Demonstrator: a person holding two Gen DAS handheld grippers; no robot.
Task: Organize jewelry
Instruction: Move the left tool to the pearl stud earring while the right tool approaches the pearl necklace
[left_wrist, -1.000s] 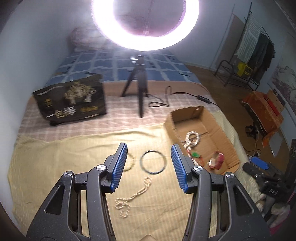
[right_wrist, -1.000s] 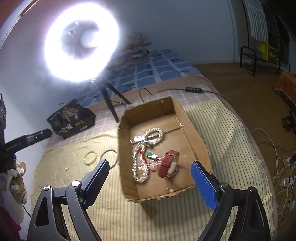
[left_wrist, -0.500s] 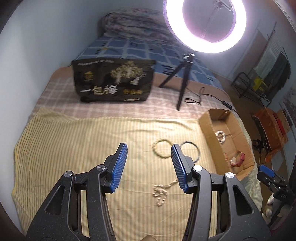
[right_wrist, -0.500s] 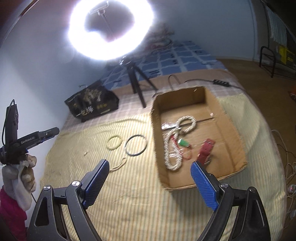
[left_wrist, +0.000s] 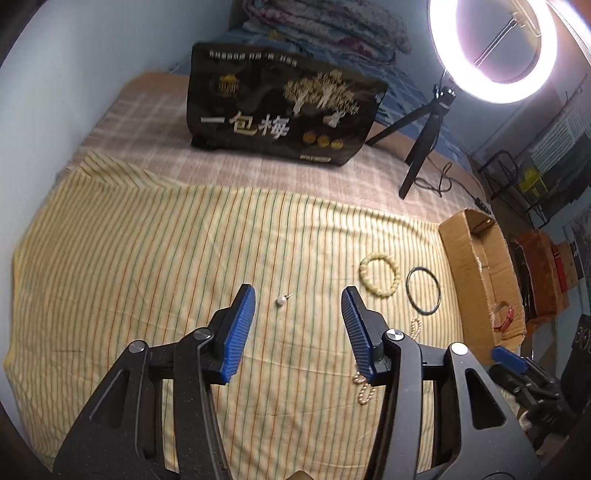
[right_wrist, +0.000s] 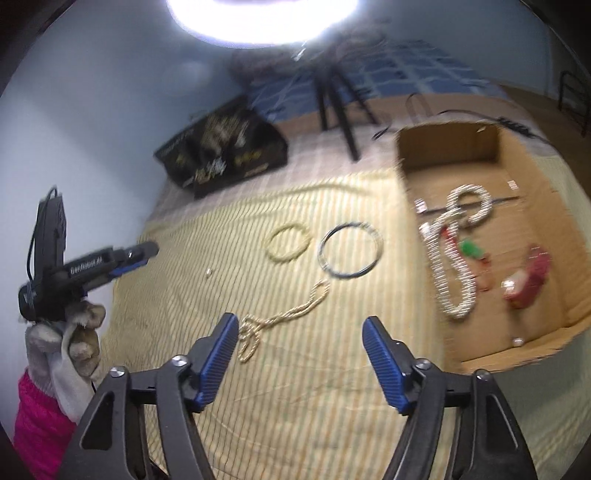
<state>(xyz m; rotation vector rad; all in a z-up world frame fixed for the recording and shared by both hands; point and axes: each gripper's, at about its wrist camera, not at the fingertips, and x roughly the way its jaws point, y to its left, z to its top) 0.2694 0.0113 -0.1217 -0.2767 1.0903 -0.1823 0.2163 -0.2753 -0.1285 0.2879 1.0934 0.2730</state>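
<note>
A small pearl earring lies on the striped yellow cloth, between and just beyond the fingertips of my open, empty left gripper. To its right lie a cream bead bracelet, a dark bangle and a pearl chain, partly hidden by the right finger. My right gripper is open and empty above the cloth, with the pearl chain by its left finger. The cardboard box holds a white bead necklace and a red watch.
A black printed bag stands at the back of the bed. A ring light on a tripod stands at the back right with its cable. The left gripper in a gloved hand shows at the left of the right wrist view.
Both grippers have swung left. The left one now faces the small pearl earring; the bracelet and bangle have shifted right in its view. The right one has moved from the box toward the chain.
</note>
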